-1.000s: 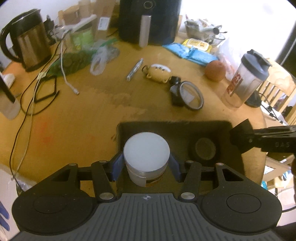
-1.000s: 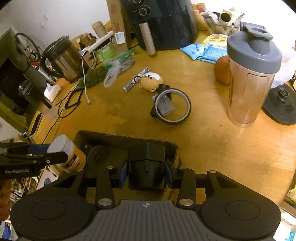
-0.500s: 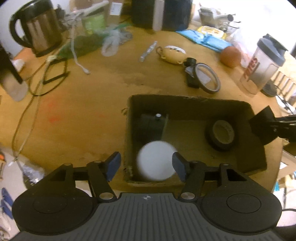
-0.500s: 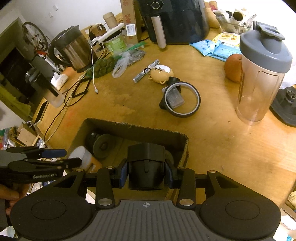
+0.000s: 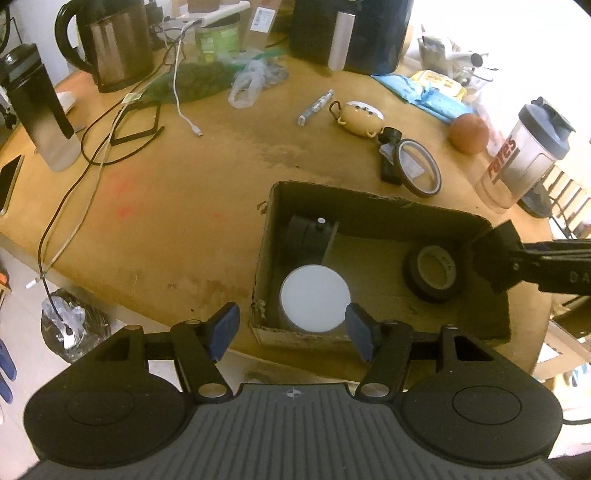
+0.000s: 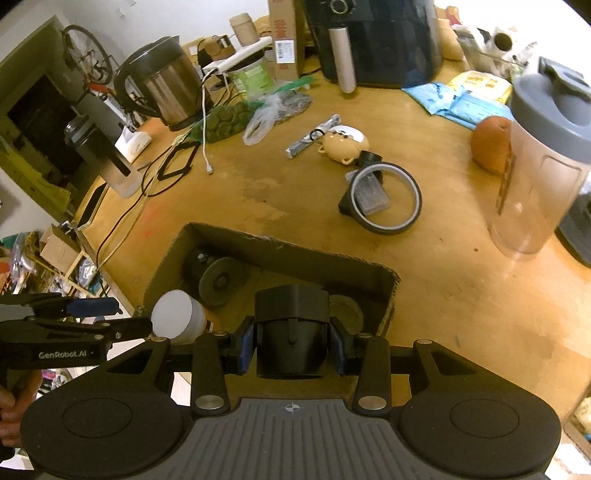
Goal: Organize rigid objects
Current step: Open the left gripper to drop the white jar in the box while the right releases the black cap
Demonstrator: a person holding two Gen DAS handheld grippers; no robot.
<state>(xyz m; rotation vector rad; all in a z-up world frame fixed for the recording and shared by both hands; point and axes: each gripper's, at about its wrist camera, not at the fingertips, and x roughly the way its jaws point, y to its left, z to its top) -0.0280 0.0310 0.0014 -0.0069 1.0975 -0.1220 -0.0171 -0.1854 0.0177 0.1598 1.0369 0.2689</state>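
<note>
An open cardboard box sits at the near edge of the wooden table. A white-lidded jar stands upright in its near left corner. My left gripper hangs just above it, open, with both blue pads clear of the lid. A black tape roll and a black part also lie in the box. My right gripper is shut on a black plastic block over the box's right end. That block also shows at the right of the left wrist view.
Beyond the box lie a thin tape ring, a tan bear-shaped case and a silver stick. A shaker bottle and an orange stand to the right. A kettle, cables and an air fryer fill the back.
My left gripper opened and let go of the jar, which now stands in the box. The left gripper drew back from it. The right gripper kept its hold on the black block.
</note>
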